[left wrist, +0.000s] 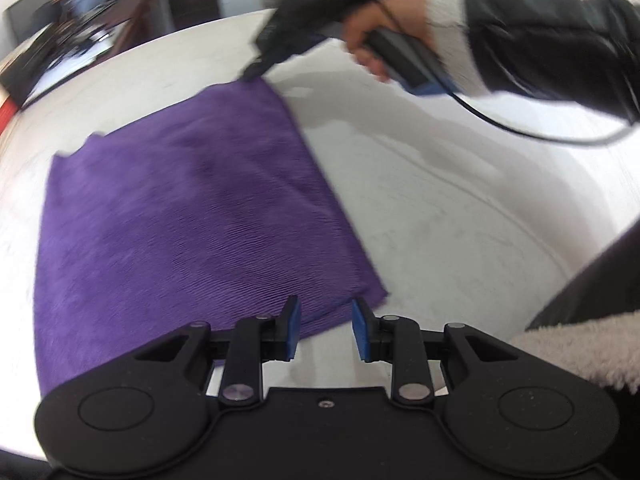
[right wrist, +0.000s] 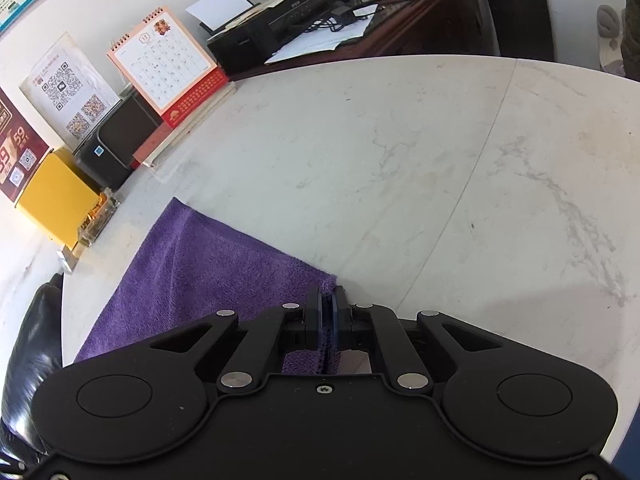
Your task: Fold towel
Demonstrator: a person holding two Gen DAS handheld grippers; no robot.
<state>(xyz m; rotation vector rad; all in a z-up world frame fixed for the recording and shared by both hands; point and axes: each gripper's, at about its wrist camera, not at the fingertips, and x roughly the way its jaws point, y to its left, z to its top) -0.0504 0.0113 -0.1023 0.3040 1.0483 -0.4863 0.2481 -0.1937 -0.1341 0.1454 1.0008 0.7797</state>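
Purple towel [left wrist: 192, 208] lies flat on the white marbled tabletop [right wrist: 400, 152], spread out ahead of the left tongs [left wrist: 324, 330] and somewhat to their left in the left wrist view. Its near right corner lies just ahead of the gap between their blue pads. Left tongs: released, jaws apart, nothing between them; bare tabletop shows in the gap.

Right tongs [right wrist: 329, 312]: clenched on a corner of the towel [right wrist: 208, 280]. Purple cloth is pinched between the two pads and shows again behind them, under the linkage. From that corner the towel runs away to the left of the right tongs. In the left wrist view the right tongs [left wrist: 256, 68] meet the far corner of the towel, held by a hand [left wrist: 380, 36] in a dark sleeve with a pale cuff; a black cable [left wrist: 520, 128] hangs from that unit above the tabletop.

Surroundings, right wrist view: to the left of the right tongs, along the wall, stand a yellow box [right wrist: 56, 196], a small black printer [right wrist: 120, 140], a sheet of QR codes [right wrist: 66, 84] and a desk calendar [right wrist: 164, 60]. A larger black printer [right wrist: 272, 24] sits on a dark desk beyond the tabletop. A black chair [right wrist: 28, 340] stands at the near left edge. Tabletop ahead and right of the right tongs is bare. None of these items touches the towel.
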